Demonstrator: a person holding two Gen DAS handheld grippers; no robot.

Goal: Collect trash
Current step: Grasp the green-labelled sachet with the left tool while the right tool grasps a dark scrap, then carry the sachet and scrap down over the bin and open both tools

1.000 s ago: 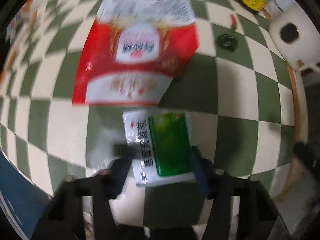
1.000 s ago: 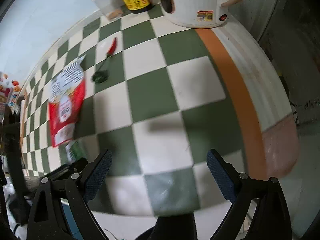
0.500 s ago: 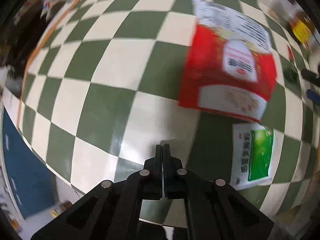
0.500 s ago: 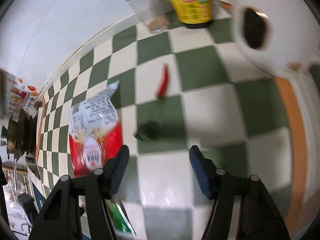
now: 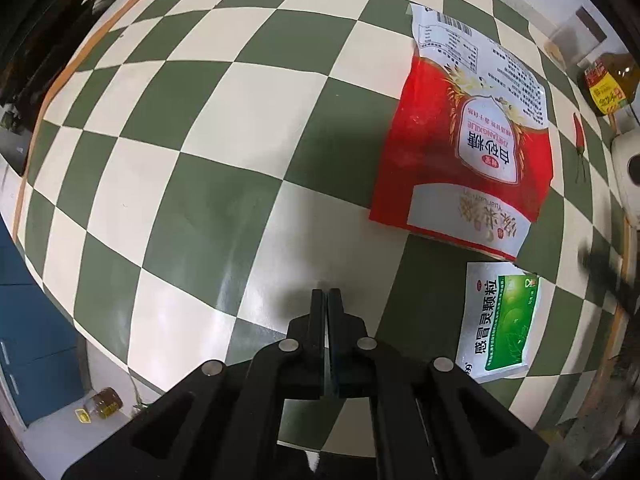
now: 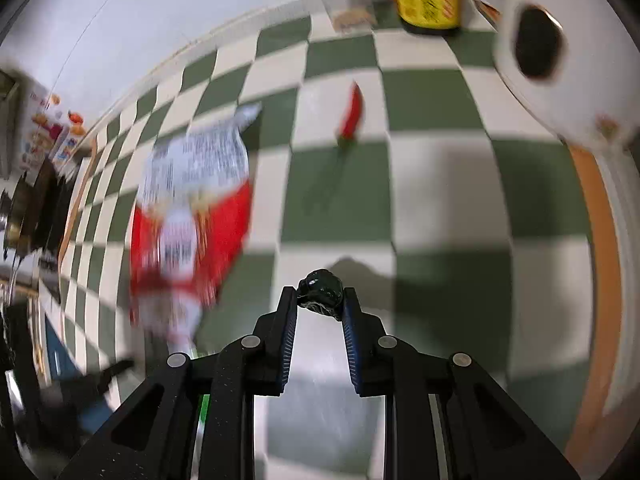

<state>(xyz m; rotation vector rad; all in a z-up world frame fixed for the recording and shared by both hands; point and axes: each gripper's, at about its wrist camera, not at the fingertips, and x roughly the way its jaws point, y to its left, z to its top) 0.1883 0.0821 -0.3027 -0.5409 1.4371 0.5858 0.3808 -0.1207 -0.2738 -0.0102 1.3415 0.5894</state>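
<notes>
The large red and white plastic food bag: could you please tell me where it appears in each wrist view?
Left wrist view: the large red and white plastic food bag lies flat at upper right, above the green and white sachet.
Right wrist view: the bag sits left of centre, blurred.
Shared landmark: the small red chili pepper, right of the bag in both views.

Left view is sharp, evenly lit; glare sheens the cloth [image 5: 280,312] near the left gripper [image 5: 327,300]. Right view is motion-blurred, especially the red bag [image 6: 188,216]. Fisheye bends edges; corners vignette black.
</notes>
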